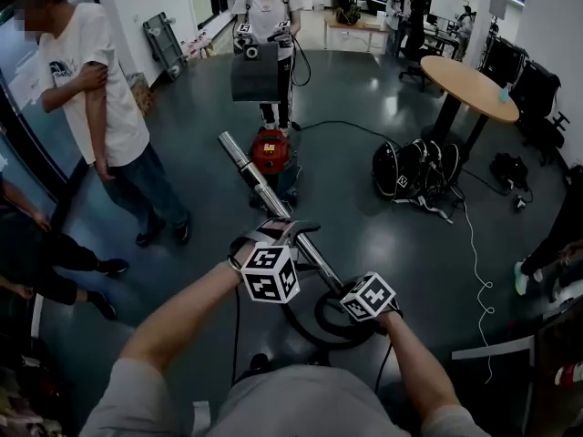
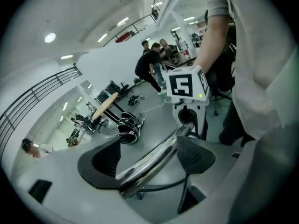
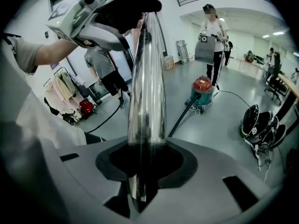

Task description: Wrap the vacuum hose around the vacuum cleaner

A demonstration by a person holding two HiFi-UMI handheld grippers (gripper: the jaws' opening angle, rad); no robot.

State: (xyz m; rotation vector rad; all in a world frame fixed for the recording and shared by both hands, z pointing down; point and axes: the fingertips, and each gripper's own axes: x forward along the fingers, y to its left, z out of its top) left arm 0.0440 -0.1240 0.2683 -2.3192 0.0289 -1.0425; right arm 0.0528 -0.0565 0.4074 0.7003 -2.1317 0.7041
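Red drum vacuum cleaner (image 1: pixel 271 150) on a teal base stands on the dark glossy floor (image 1: pixel 364 226), well ahead of the person with the grippers. Can't see inside the drum. Thin black hose (image 3: pixel 183 115) runs from its front across the floor toward the grippers, and more black hose loops on the floor under the person's hands. Hose is not around the cleaner yet.

Second person stands right behind the cleaner holding a grey box (image 1: pixel 255 78) at waist height. Contents not visible.

Long chrome metal tube (image 1: pixel 264 189) slants up from the cleaner side into both grippers.

Left gripper (image 2: pixel 149 157): jaws spread wide, tube passes through the gap between the black pads (image 2: pixel 100 160), close to the right-hand pad, not clamped. It sits further up the tube than the other gripper.

Right gripper (image 3: pixel 145 162): jaws closed partway onto the near end of the tube, pads snug on both sides, tube sticks straight out ahead of it. This one carries the tube.

Bystander in a white T-shirt (image 1: pixel 91 71) stands off to the left. Round wooden table (image 1: pixel 469 85) and a pile of black gear (image 1: pixel 414 167) on the right, well apart from the cleaner.
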